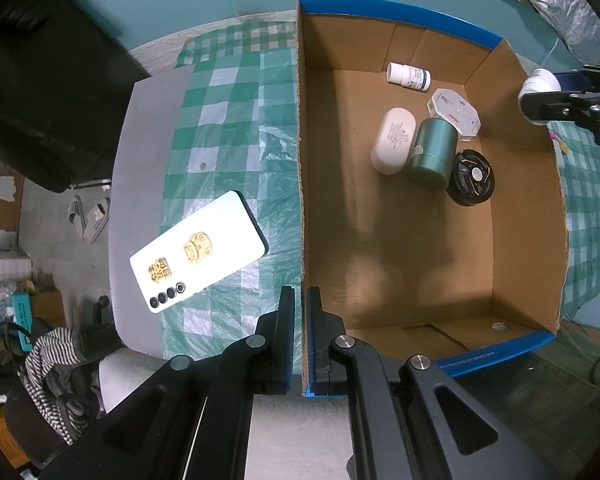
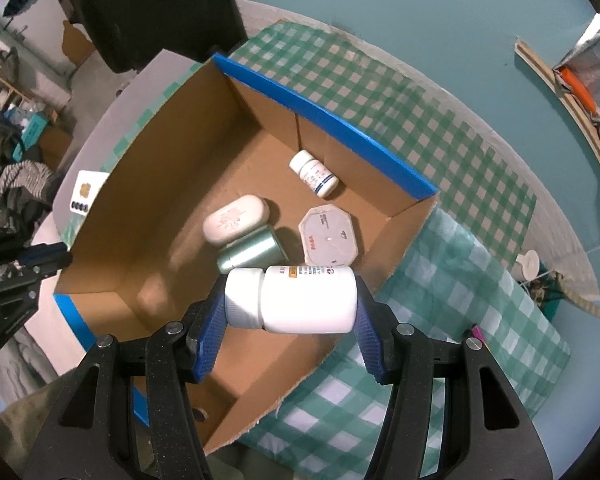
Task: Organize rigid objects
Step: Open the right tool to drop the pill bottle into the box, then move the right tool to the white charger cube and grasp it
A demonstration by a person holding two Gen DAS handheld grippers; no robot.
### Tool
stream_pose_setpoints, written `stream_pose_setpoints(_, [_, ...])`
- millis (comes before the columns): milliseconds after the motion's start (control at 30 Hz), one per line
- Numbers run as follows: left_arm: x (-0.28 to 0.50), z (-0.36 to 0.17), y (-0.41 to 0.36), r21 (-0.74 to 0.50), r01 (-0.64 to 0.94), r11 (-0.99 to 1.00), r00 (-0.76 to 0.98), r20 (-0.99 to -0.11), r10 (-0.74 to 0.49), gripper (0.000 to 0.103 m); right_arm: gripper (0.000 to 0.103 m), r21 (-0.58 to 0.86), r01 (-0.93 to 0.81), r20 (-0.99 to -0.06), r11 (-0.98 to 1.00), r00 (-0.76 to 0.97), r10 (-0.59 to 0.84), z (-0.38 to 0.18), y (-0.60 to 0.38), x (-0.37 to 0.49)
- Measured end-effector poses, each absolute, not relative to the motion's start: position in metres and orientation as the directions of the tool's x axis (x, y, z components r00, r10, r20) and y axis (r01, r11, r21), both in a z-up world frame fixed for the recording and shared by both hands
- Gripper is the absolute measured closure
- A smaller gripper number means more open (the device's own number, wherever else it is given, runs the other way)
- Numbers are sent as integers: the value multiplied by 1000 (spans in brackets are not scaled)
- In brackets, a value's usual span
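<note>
Left gripper (image 1: 297, 336) clenched on box (image 1: 300, 200) wall, box steadied. Phone (image 1: 198, 252) left outside on cloth, beside wall.

Right gripper (image 2: 291, 300) grasping bottle (image 2: 296, 298) end to end, held over box near its right rim. Risks judged: smooth ends slipped from pads; bottle dropped onto can (image 2: 252, 254) or octagon case (image 2: 329, 236) just ahead; rolling after release. Open floor seen left of fingers, toward near wall; right rim close.
</note>
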State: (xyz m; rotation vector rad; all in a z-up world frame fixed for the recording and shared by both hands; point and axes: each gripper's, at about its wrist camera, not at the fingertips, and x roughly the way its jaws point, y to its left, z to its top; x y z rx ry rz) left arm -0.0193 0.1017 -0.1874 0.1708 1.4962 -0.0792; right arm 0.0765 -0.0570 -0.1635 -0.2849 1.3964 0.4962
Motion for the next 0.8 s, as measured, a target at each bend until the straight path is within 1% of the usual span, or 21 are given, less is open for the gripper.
stream_pose_setpoints(433, [-18, -187, 102, 60, 162, 985, 79, -996, 47, 99, 45, 71, -488, -986, 870, 99, 136, -167, -57, 77])
stream_pose_setpoints(800, [-18, -187, 101, 61, 163, 985, 80, -996, 48, 99, 45, 95, -451, -980, 887, 112, 162, -155, -68, 78])
